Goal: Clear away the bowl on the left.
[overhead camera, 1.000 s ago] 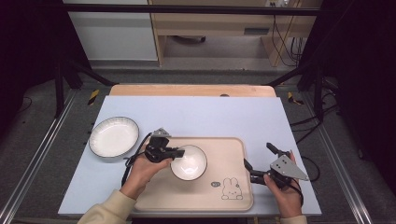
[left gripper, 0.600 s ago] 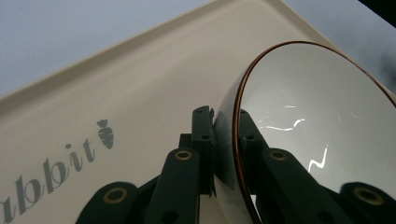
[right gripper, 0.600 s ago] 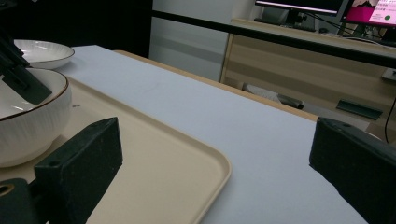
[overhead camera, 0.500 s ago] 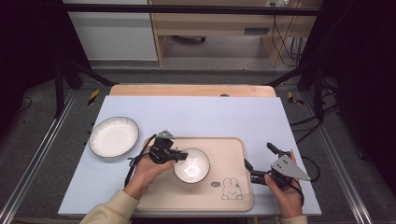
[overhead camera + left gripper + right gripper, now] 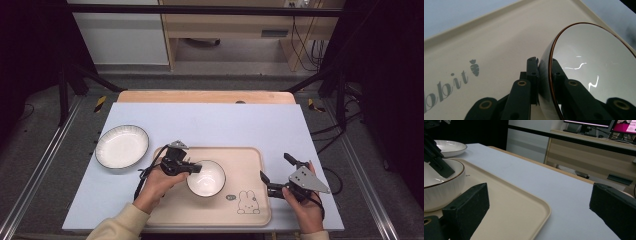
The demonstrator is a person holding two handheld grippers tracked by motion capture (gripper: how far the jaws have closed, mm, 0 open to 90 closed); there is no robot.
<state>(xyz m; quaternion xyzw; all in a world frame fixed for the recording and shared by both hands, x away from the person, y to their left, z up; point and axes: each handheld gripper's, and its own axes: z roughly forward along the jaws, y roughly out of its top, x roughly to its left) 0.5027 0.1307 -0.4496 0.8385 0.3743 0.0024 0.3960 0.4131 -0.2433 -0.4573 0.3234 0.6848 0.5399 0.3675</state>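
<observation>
A white bowl (image 5: 206, 178) with a thin brown rim sits on a beige tray (image 5: 248, 157) in the high view. My left gripper (image 5: 193, 168) is shut on the bowl's left rim. In the left gripper view the gripper (image 5: 544, 65) has one jaw outside the bowl's wall (image 5: 594, 62) and one inside, above the tray floor (image 5: 499, 37). My right gripper (image 5: 274, 166) is open at the tray's right edge, with nothing between its jaws. The right gripper view shows my right gripper (image 5: 540, 200) open, with the bowl (image 5: 441, 187) and the left gripper (image 5: 436, 160) to its left.
A white plate (image 5: 122, 146) lies on the light blue mat (image 5: 225, 122) left of the tray, and it is also the plate (image 5: 449, 146) behind the bowl. A rabbit drawing (image 5: 247, 202) and lettering (image 5: 446, 85) are printed on the tray. Black frame rails surround the table.
The left gripper and the bowl it holds have shifted slightly right and toward the person on the tray. The right gripper has stayed in place.
</observation>
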